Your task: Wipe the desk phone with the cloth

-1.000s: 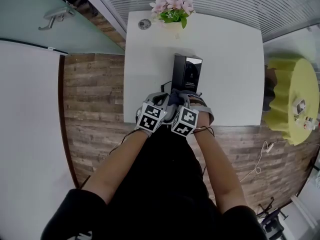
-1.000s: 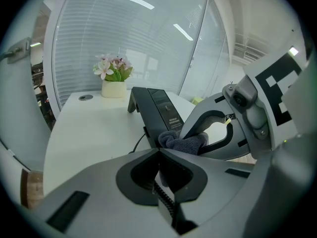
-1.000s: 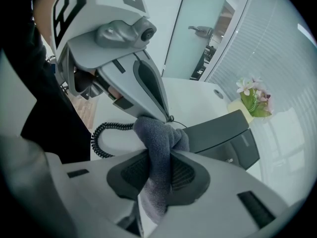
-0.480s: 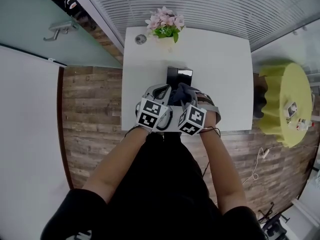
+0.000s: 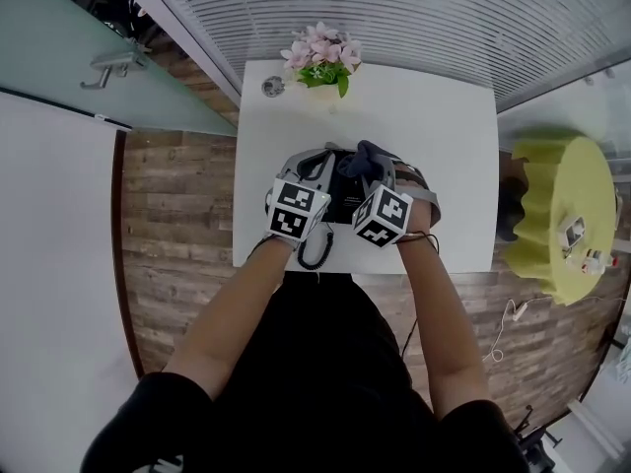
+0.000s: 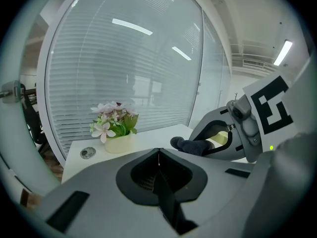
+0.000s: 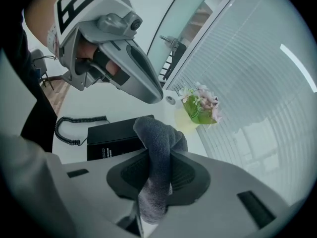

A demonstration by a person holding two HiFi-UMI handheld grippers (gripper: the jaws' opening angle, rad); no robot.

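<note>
Over the white desk (image 5: 454, 136) the right gripper (image 7: 157, 157), clamping the cloth (image 7: 156, 133), hovers by the desk phone (image 7: 111, 137), left gripper (image 6: 158, 151) closed empty; wiping likely needs contact next

white table (image 5: 454, 166) on a wood-plank floor (image 5: 168, 215), a pot of pink flowers (image 5: 320, 55) at its far edge with a small round disc (image 5: 273, 87) just left of it, slatted blinds (image 5: 394, 18) beyond, a yellow round table (image 5: 567, 215) to the right, a white cable (image 5: 508, 318) on the floor near it.
</note>
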